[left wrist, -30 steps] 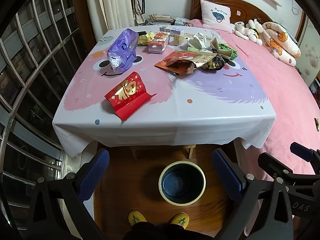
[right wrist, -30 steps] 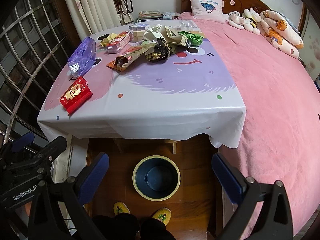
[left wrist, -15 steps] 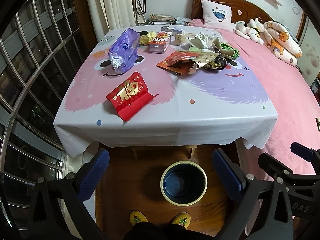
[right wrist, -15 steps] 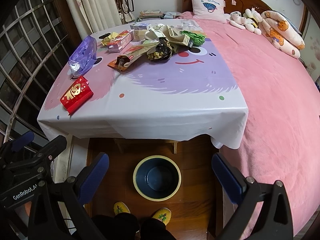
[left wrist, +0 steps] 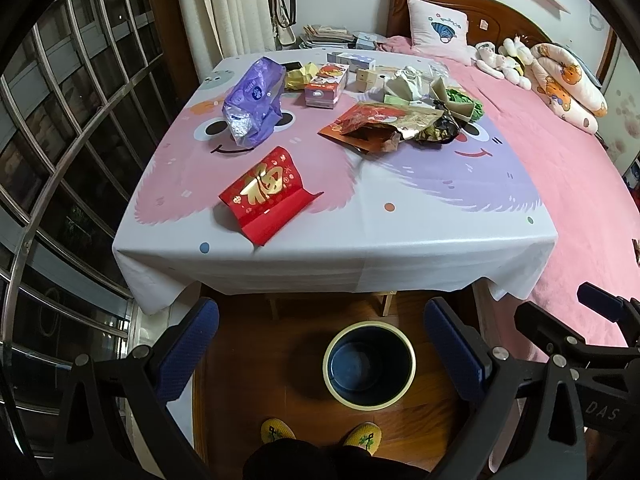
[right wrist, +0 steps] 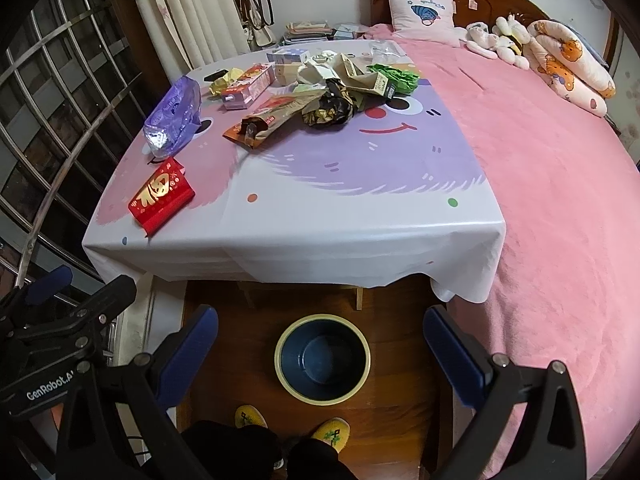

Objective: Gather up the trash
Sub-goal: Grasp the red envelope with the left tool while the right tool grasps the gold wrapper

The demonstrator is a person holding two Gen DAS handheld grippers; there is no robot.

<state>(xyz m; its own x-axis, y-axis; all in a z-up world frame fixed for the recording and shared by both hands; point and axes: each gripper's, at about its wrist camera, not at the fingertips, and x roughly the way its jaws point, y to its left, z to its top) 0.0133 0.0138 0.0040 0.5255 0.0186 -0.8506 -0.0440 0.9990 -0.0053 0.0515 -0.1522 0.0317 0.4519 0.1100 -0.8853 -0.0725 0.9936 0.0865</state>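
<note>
Trash lies on a table with a pink and purple cloth (left wrist: 400, 236): a red packet (left wrist: 266, 194) near the front left, a purple bag (left wrist: 252, 102), an orange-gold wrapper (left wrist: 372, 124), a pink box (left wrist: 324, 86) and crumpled packaging (left wrist: 432, 96) further back. The red packet (right wrist: 162, 196) and purple bag (right wrist: 174, 118) also show in the right wrist view. A dark blue bin with a cream rim (left wrist: 369, 364) (right wrist: 322, 358) stands on the floor before the table. My left gripper (left wrist: 320, 344) and right gripper (right wrist: 320, 348) are open and empty, above the bin.
A pink bed (right wrist: 552, 184) with a pillow and plush toys runs along the table's right side. A barred window (left wrist: 60, 152) is at the left. The person's yellow slippers (left wrist: 320, 434) stand behind the bin on the wooden floor.
Both grippers have drifted slightly; the table sits a little lower in both views. Nothing was taken hold of or moved.
</note>
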